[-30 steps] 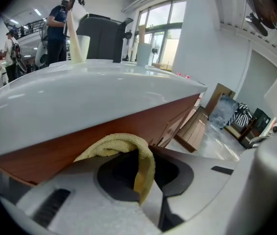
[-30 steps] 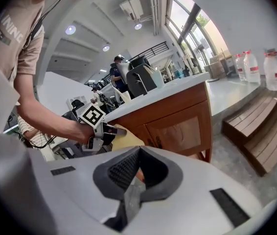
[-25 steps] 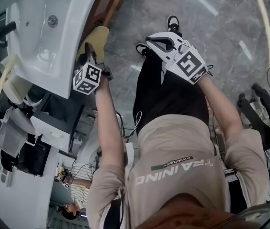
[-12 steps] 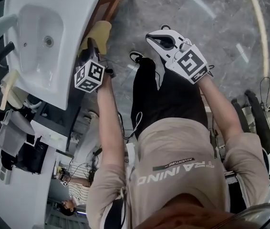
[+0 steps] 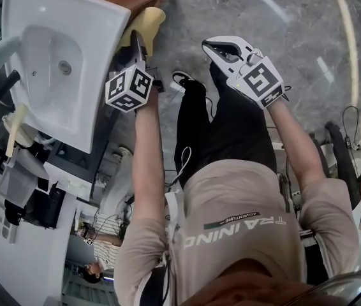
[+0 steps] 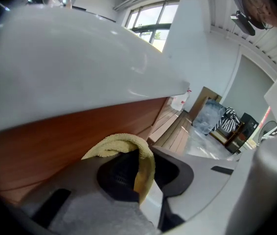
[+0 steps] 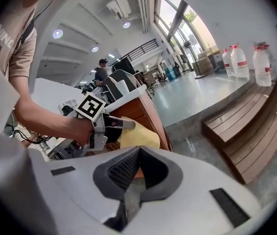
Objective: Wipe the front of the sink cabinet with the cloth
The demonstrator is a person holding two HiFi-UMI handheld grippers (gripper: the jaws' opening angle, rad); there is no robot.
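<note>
We take the sink cabinet point(image 6: 45, 151) as our mark. Its reddish-brown wooden front runs flat under the overhanging lip of the white basin point(image 5: 107, 56). That lip juts out past the wood, so the strip just under it is roofed over. The cabinet's far corner ends in a clean upright edge. Past that corner the grey stone floor point(image 5: 295, 24) lies open, and further out from the cabinet we see low wooden steps point(image 7: 246, 126) and some water bottles point(image 7: 239, 60), all well apart from it. In front of the cabinet the floor is broad, and our own legs point(image 5: 225, 126) in black trousers and a shoe point(image 5: 182, 78) stand near its front.

The left gripper point(image 5: 138, 46) is up by the cabinet front, just below the basin's lip, with its jaws clamped on the cloth point(image 5: 147, 23). The right gripper point(image 5: 207, 44) hangs out in front of the cabinet, well apart from it over the floor. Its jaws are closed together with nothing between them.

The cloth is a pale yellow terry towel, soft and looped in texture. One fold is pinched between the left jaws and hangs down as a narrow strip. The rest bunches in a rounded hump past the jaw tips, lying against the wood near the cabinet's far corner. We cannot tell how firmly it presses there.
</note>
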